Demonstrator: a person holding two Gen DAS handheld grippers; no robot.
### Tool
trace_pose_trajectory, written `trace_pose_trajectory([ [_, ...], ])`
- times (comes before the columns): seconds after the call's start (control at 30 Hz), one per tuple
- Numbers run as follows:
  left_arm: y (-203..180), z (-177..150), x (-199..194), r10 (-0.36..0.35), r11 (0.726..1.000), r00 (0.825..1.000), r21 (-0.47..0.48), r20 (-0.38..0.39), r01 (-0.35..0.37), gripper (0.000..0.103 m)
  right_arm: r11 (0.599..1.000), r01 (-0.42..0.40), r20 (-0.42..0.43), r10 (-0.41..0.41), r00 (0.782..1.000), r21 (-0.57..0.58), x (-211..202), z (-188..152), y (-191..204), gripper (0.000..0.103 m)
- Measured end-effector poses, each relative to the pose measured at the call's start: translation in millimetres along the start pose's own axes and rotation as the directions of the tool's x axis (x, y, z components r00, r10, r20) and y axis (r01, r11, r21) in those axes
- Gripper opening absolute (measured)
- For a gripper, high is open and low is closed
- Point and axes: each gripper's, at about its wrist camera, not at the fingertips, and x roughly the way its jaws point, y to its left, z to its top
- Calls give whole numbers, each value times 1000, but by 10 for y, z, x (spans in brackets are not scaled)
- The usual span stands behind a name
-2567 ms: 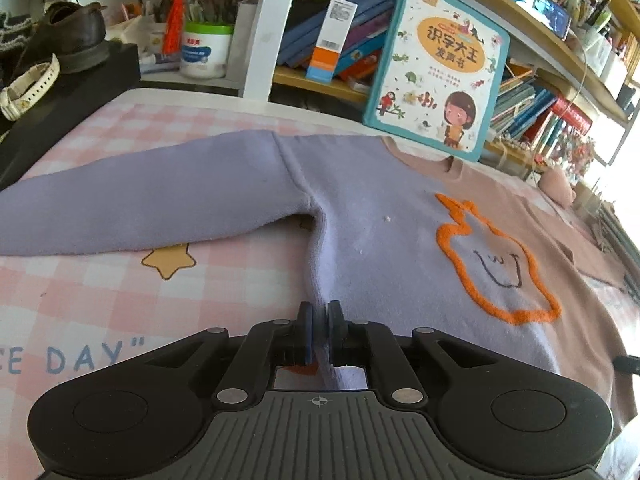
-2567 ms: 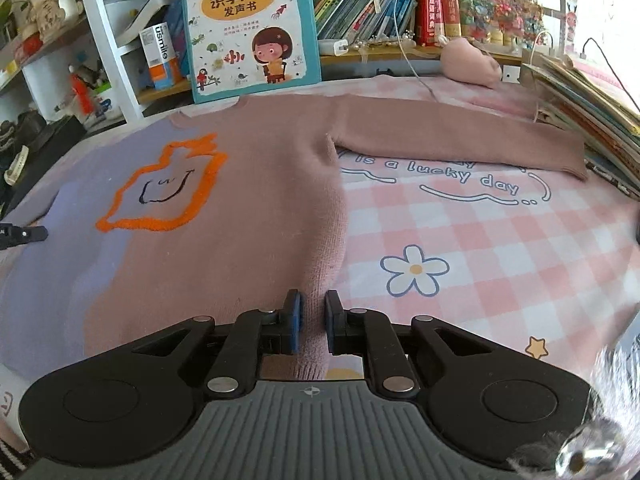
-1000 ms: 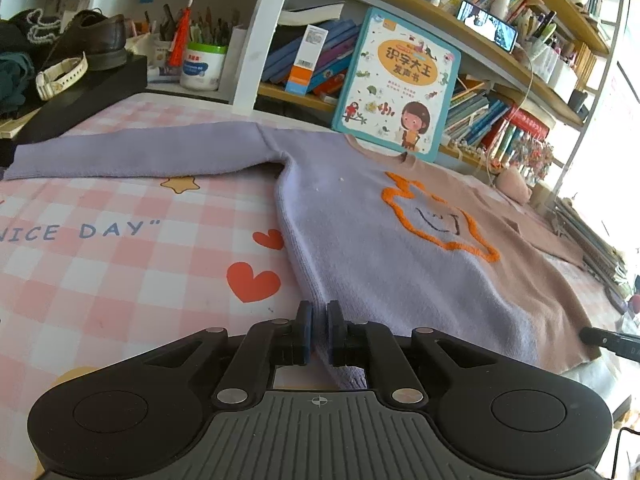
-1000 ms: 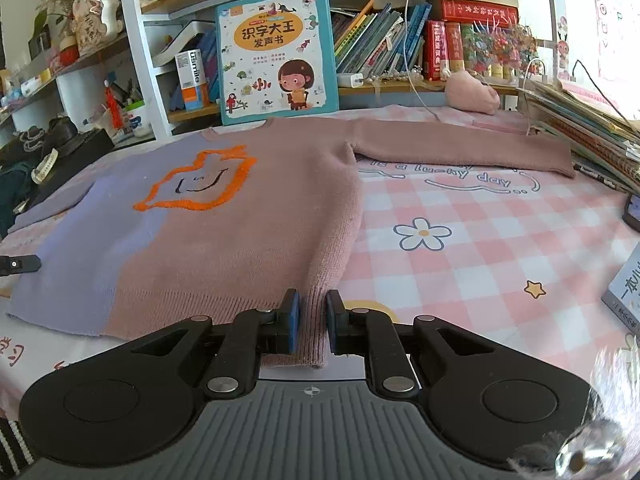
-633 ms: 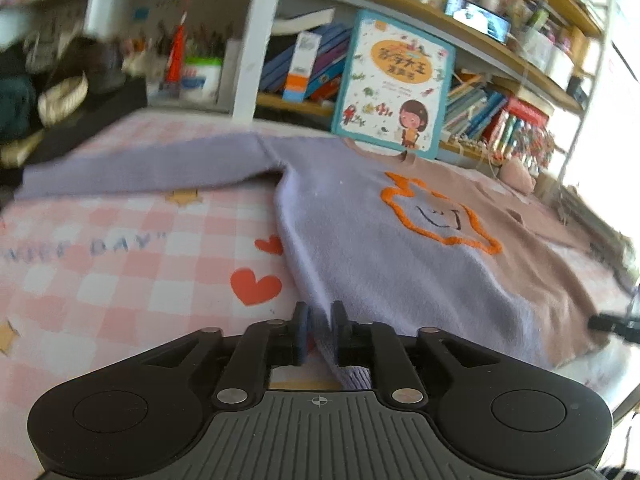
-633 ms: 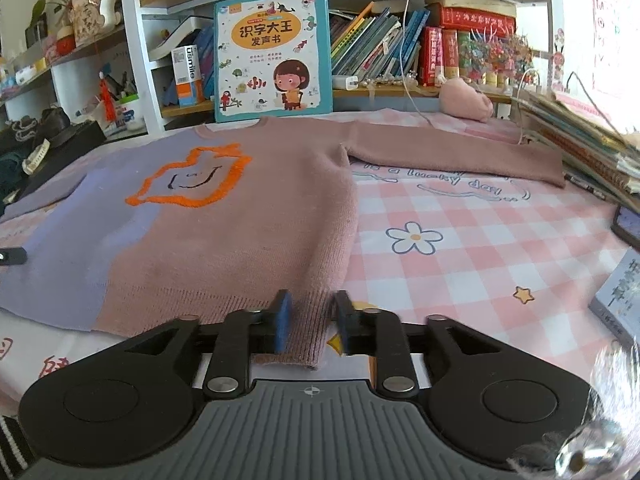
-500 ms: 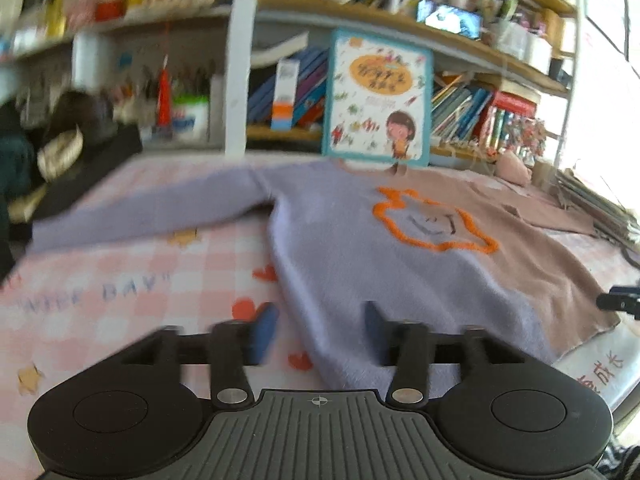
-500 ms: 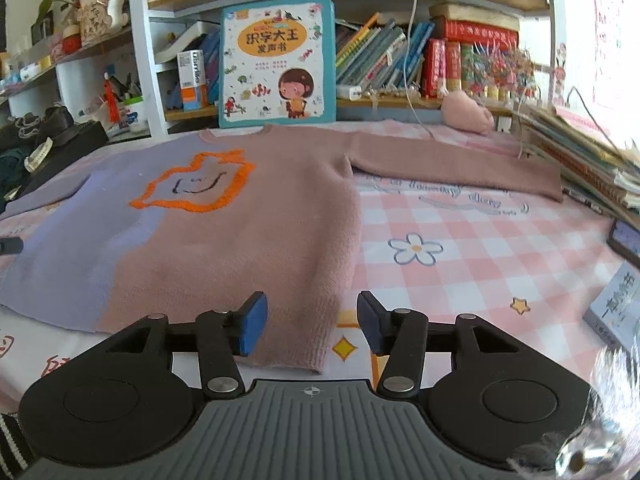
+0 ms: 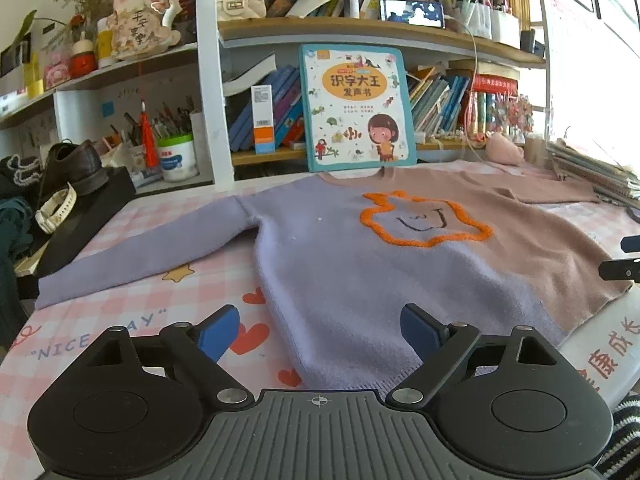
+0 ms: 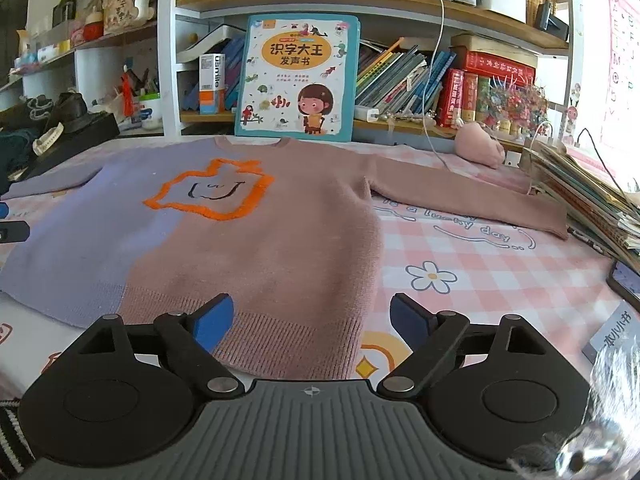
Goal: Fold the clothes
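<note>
A two-tone sweater (image 9: 360,272) lies flat and face up on a pink checked tablecloth (image 9: 132,304), its lilac sleeve (image 9: 152,248) stretched out to one side and its pink sleeve (image 10: 468,196) to the other, collar toward a picture book (image 10: 296,76) propped against crowded shelves. The left gripper (image 9: 320,326) hangs over the lilac corner of the hem, its jaws opening wide; the cloth lies below and between the blue pads (image 9: 218,330), but neither pad presses on it. The right gripper (image 10: 310,320) hangs over the pink ribbed hem (image 10: 288,340) in the same way, jaws opening, nothing pinched.

By the look of it, the folding proper has not begun. The garment is spread smooth, with no crease, no sleeve turned in and no part doubled over, so the laying-out appears to be the only step finished. Left to do, judging from the layout: bring each sleeve across the body, then fold the body up from hem toward collar. Stacked books (image 10: 592,200) crowd the pink cuff, which may cramp that side's fold.
</note>
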Motion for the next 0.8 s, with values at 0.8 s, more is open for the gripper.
trace_pose_trajectory([
  [0.8,75,-52,61,14,1000,1000,-26,-12,-14,93,998,-56,43,58,997,-38,34,38,174,88],
])
